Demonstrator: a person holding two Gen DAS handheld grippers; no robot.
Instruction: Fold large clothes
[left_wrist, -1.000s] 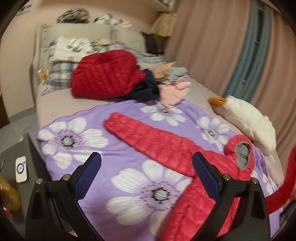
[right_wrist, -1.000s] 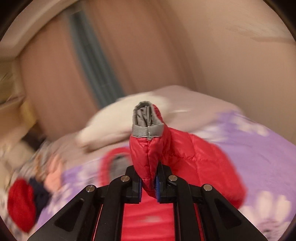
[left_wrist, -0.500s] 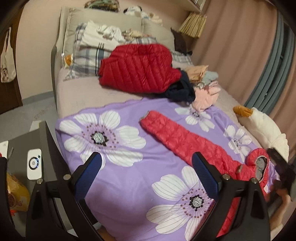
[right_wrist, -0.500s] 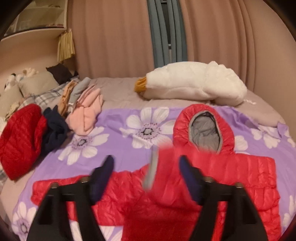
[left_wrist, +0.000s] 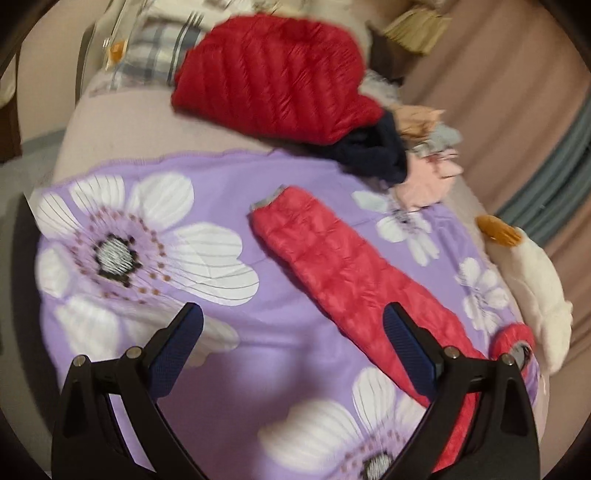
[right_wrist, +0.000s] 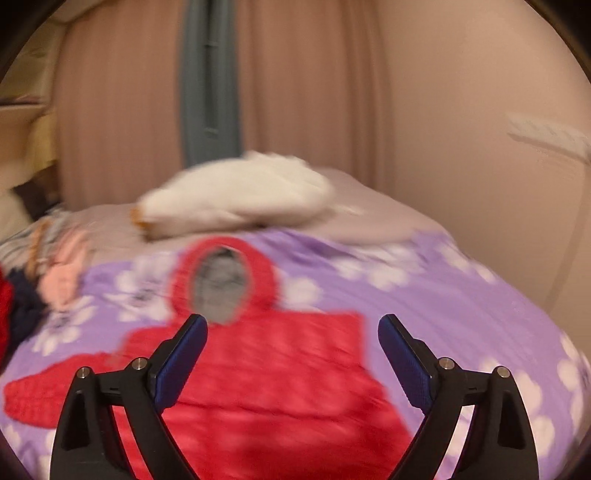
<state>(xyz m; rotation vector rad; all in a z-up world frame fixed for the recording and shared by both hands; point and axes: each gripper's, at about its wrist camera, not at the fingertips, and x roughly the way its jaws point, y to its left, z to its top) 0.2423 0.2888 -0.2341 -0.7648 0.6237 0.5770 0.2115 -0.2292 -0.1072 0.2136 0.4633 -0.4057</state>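
Bed: a purple cover (left_wrist: 236, 173) printed with large white flowers lies over it.
Red hooded jacket (right_wrist: 280, 376): spread flat on the cover, grey-lined hood (right_wrist: 221, 284) towards the curtains.
Sleeve (left_wrist: 332, 266): stretched straight across the cover, its grey-edged cuff pointing at the clothes pile.
Left gripper (left_wrist: 291, 350): tongs wide apart, nothing between them, hanging over bare cover just beside the sleeve.
Right gripper (right_wrist: 291, 354): tongs spreading, holding nothing, above the jacket's chest.
Clothes pile: a darker red quilted jacket (left_wrist: 273, 74), something navy, and pink and peach pieces, heaped near the pillows.
Plush goose (right_wrist: 236, 195): white, orange beak, lying beyond the hood.
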